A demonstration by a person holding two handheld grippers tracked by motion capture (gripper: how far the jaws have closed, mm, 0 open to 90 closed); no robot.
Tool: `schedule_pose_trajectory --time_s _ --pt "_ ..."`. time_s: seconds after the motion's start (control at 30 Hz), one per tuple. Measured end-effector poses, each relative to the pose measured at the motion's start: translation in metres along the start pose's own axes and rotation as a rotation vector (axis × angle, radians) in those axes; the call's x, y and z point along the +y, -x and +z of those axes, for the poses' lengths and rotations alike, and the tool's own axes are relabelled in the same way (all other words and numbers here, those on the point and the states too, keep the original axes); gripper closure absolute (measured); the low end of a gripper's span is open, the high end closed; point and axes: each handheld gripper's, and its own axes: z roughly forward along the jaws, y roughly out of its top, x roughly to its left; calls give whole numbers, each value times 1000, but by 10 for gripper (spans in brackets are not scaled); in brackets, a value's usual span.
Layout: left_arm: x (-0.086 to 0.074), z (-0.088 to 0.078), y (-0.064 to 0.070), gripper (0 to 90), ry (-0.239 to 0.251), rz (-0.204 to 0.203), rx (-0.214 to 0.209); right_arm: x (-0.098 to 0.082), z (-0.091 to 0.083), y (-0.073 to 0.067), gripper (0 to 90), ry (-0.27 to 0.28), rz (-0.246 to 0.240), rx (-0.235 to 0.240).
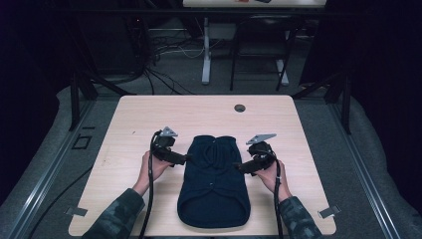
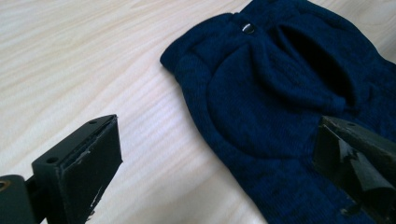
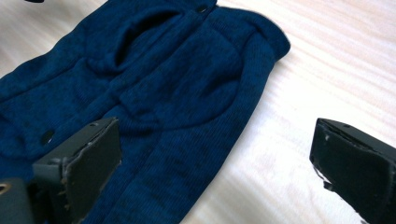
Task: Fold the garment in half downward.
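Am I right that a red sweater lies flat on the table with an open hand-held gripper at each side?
Not quite: the sweater is dark blue, not red, as the high view shows. It lies flat on the table, with the left hand-held gripper and right hand-held gripper open at its sides.

Navy knit garment (image 1: 214,181) with small dark snap buttons (image 2: 248,28), pale wood-grain table (image 1: 149,109), black grippers, grey plates (image 1: 260,137), camo-pattern sleeves (image 1: 117,216).

A pale wooden table (image 1: 149,114) stands on grey carpet (image 1: 189,74), with a dark chair (image 1: 259,50) beyond.
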Motion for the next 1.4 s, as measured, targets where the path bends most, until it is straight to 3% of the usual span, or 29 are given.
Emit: schedule_pose_trajectory --time_s 0.23,0.53,0.63,0.83,1.07,1.2,1.4 --pt "15 12 -3 13 -2 -12 -4 17 13 7 34 -4 5 -3" --pt "29 36 -9 14 -54 -39 -5 35 30 13 63 -19 20 -21" --pt "32 44 -11 1 -73 -50 -2 40 37 16 66 -58 11 -29" --pt "40 58 -14 3 -96 -72 -1 48 50 25 67 -66 43 -27" --pt "46 74 -18 142 -110 -87 2 55 64 36 213 -54 86 -48" --pt "49 81 -18 167 -124 -90 4 58 71 38 286 -73 76 -57" --pt "49 84 -17 260 -139 -76 -15 58 81 37 413 -85 76 -32"
